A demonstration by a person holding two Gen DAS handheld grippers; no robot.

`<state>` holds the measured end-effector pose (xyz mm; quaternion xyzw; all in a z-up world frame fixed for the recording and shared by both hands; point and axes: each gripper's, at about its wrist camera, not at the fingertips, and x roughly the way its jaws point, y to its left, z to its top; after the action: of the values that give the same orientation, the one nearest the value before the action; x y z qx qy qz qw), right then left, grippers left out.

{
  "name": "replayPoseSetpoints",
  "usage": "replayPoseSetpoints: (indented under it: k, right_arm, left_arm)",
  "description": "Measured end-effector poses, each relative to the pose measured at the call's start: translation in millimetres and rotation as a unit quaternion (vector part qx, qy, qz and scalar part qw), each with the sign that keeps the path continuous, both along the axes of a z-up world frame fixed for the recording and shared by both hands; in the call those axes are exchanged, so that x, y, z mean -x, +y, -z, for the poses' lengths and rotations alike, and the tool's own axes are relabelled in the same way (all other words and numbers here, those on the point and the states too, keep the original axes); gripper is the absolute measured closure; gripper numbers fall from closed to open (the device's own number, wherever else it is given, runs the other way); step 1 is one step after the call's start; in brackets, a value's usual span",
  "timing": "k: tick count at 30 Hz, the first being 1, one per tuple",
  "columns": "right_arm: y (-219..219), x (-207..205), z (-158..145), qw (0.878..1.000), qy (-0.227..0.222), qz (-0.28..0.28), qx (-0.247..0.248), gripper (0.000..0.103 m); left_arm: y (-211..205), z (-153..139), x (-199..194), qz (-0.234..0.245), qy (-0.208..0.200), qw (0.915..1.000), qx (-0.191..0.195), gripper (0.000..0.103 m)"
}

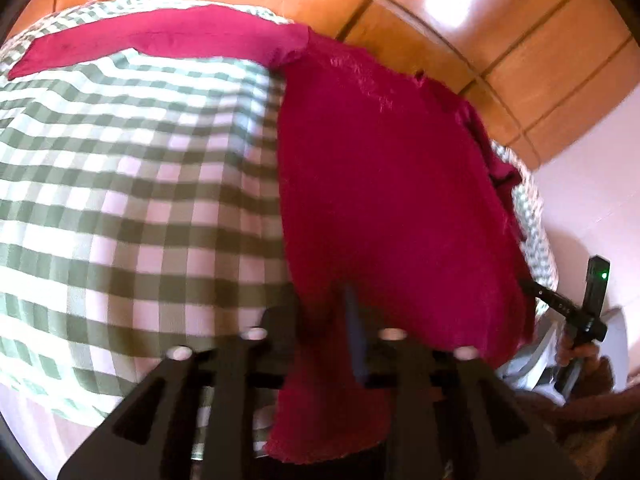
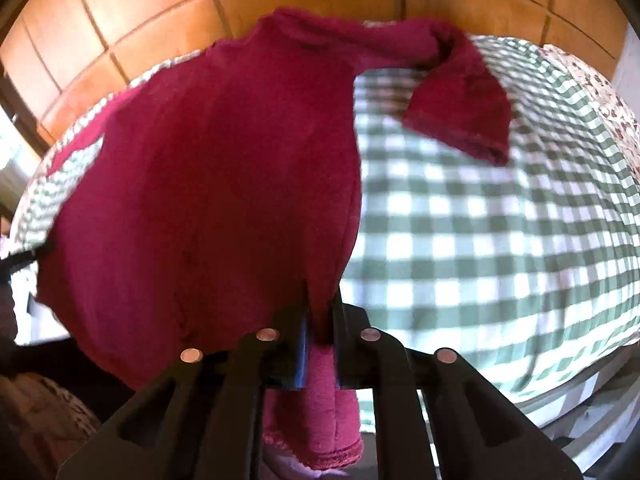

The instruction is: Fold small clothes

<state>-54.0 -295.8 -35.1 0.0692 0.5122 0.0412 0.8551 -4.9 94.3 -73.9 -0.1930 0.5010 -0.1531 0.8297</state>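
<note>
From your left wrist camera, your left tongs (image 1: 320, 344) are clamped on the bottom hem of a small crimson long-sleeved top (image 1: 384, 184). The cloth runs away from the tongs across a green-and-white checked cover (image 1: 132, 184), with one sleeve (image 1: 160, 36) stretched flat to the far left. Brown floor tiles (image 1: 480, 28) show beyond. At the right edge, a black handle with a green light (image 1: 592, 300) is probably your other tool, though motion blur makes this uncertain.

From your right wrist camera, your right tongs (image 2: 318, 344) are clamped on a bunched bit of the same top's hem (image 2: 312, 408), which hangs down past the blue pads. The body of the top (image 2: 208, 184) spreads ahead over the checked cover (image 2: 500, 240), and the other sleeve (image 2: 460, 108) is bent back on itself.

With a corner of the hem in each tool, you seem to be holding the top taut and level, so that it lies smooth before the first fold. The bent sleeve will likely need straightening or tucking in.
</note>
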Motion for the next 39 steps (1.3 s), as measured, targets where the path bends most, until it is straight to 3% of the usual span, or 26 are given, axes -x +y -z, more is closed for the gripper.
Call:
replayPoseSetpoints:
  k: [1, 2, 5, 9, 10, 12, 14, 17, 20, 22, 25, 29, 35, 37, 39]
  right_arm:
    - [-10, -5, -9, 1.0, -0.023, 0.02, -0.004, 0.058]
    - [-19, -12, -16, 0.998, -0.046, 0.044, 0.004, 0.039]
    - [-31, -40, -20, 0.993, -0.073, 0.07, 0.054, 0.038]
    - [-27, -88, 7, 0.984, -0.057, 0.047, 0.16, 0.038]
    - [-25, -99, 20, 0.979, -0.04, 0.045, 0.197, 0.04]
    - [-34, -112, 34, 0.975, -0.02, 0.045, 0.216, 0.072]
    - [-46, -113, 27, 0.97, -0.025, 0.076, 0.227, 0.098]
    - [-70, -103, -20, 0.973, -0.079, 0.115, 0.183, 0.098]
    - [-103, -89, -74, 0.968, -0.134, 0.156, 0.143, 0.098]
    - [-136, -87, -106, 0.959, -0.163, 0.198, 0.122, 0.098]
    - [-178, -97, -128, 0.945, -0.175, 0.251, 0.114, 0.098]
    - [-235, -126, -126, 0.932, -0.152, 0.307, 0.117, 0.098]
    - [-307, -184, -77, 0.912, -0.065, 0.379, 0.145, 0.098]
    - [-321, -195, -52, 0.911, -0.041, 0.385, 0.141, 0.098]
    - [-325, -200, -30, 0.92, -0.028, 0.374, 0.111, 0.097]
  left_arm:
    - [2, -6, -2, -0.008, -0.011, 0.9999, 0.0, 0.057]
    - [3, -16, -6, -0.018, -0.029, 0.9994, -0.005, 0.054]
    - [0, -37, -22, -0.027, -0.064, 0.9975, -0.012, 0.052]
    - [-24, -48, -47, -0.018, -0.086, 0.996, -0.018, 0.045]
    - [-29, -48, -51, -0.013, -0.087, 0.996, -0.02, 0.045]
    - [-44, -44, -64, -0.001, -0.082, 0.9964, -0.025, 0.045]
    - [-62, -41, -75, 0.013, -0.077, 0.9962, -0.039, 0.045]
    - [-84, -35, -84, 0.042, -0.075, 0.9943, -0.062, 0.044]
    - [-99, -29, -94, 0.057, -0.067, 0.9931, -0.076, 0.044]
    - [-105, -25, -99, 0.062, -0.062, 0.9931, -0.077, 0.044]
    - [-114, -22, -107, 0.065, -0.059, 0.9928, -0.082, 0.044]
    - [-122, -18, -117, 0.07, -0.054, 0.9916, -0.094, 0.043]
    - [-125, -11, -125, 0.063, -0.039, 0.992, -0.102, 0.043]
    - [-124, -9, -127, 0.059, -0.035, 0.9923, -0.103, 0.043]
    - [-124, -8, -128, 0.06, -0.032, 0.9921, -0.105, 0.042]
